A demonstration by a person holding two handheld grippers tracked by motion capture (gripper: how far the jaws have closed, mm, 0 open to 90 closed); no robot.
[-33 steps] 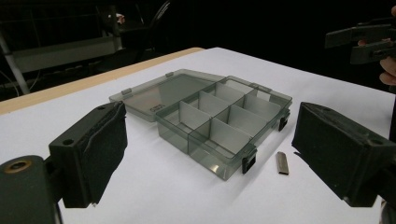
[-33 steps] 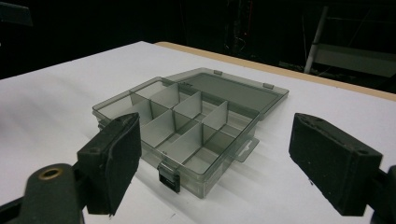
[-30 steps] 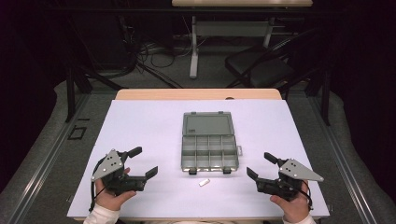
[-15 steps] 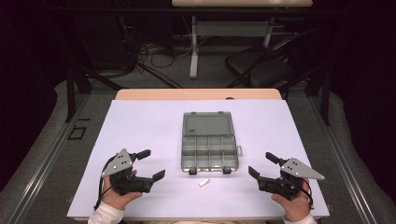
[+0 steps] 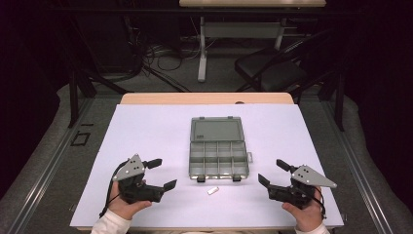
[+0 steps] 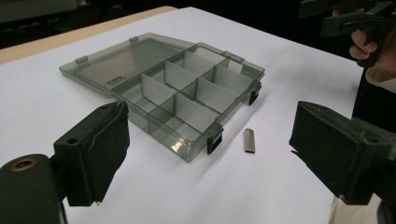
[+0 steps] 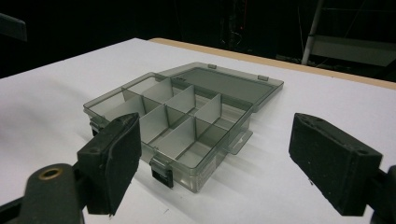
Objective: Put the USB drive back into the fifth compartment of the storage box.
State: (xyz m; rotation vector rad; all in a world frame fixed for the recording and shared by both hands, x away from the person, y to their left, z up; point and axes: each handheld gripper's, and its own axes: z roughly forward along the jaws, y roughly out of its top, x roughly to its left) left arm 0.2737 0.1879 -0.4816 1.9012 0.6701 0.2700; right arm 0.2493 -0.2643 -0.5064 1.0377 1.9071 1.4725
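High view — open box (image 5: 218, 150) lies between both spread tongs.

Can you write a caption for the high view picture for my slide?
Two hand-held open grippers, left gripper and right gripper, flank an open compartment box and small metal piece.

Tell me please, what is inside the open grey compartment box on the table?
The compartment box lies open, lid flat behind it. The compartments that show hold nothing, just dividers. In both gripper views some near cells are partly hidden by the jaws. The small piece lies outside, on the table.
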